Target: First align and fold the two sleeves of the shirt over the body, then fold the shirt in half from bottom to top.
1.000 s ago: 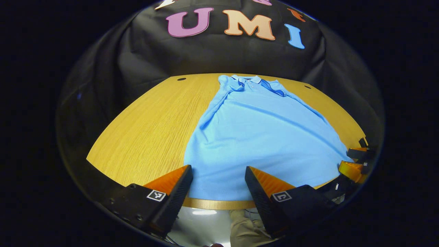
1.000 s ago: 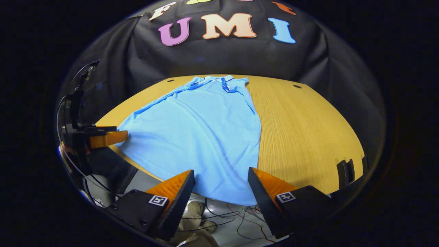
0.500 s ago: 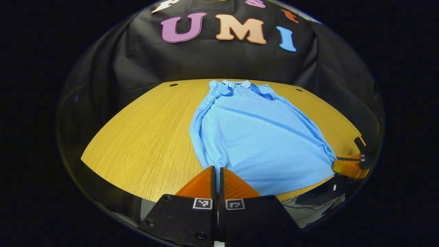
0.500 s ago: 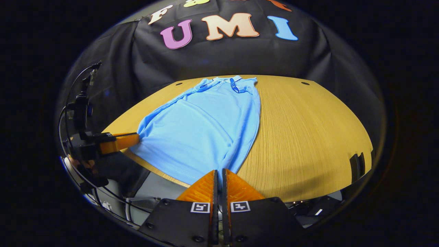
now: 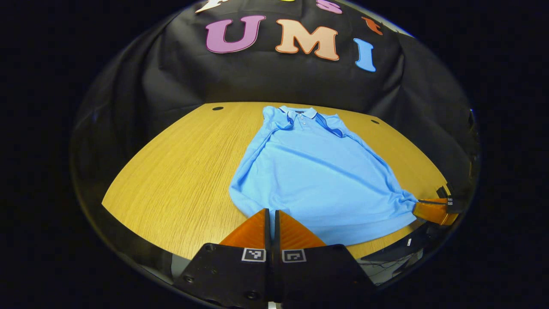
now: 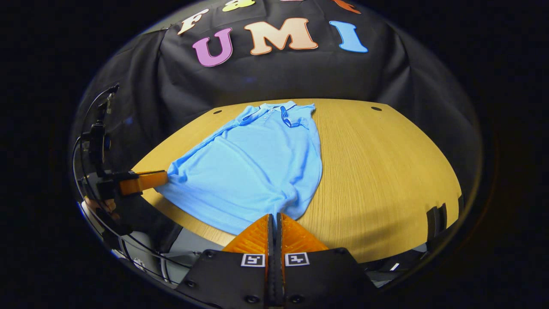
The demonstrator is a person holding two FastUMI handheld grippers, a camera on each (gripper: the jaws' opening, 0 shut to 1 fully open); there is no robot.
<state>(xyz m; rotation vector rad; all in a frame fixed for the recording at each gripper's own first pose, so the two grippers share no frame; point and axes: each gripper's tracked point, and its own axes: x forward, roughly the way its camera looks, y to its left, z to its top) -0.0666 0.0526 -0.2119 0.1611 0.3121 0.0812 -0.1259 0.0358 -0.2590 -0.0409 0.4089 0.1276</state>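
While the left gripper (image 5: 270,211) has its fingers pressed together on the shirt's (image 5: 319,171) near hem corner, the cloth runs away from the tips, ahead and to their right, across the table (image 5: 180,163). The collar (image 5: 302,113) lies at the far end, well beyond the tips, near the table's back edge. Both sleeves lie folded in over the body, and the shirt has not been folded bottom to top.

Off to the right of the left fingers, the right gripper (image 5: 431,210) shows at the other hem corner, its tip touching the cloth, which puckers there.

From the right gripper view, the right gripper (image 6: 274,216) also has its fingers closed tight on the hem, with the shirt (image 6: 257,167) spreading ahead and to the left of them. Far left of those fingers, the left gripper (image 6: 148,180) meets the opposite corner, where the fabric gathers into small creases. Bare table (image 6: 386,163) lies ahead and right of the right fingers.
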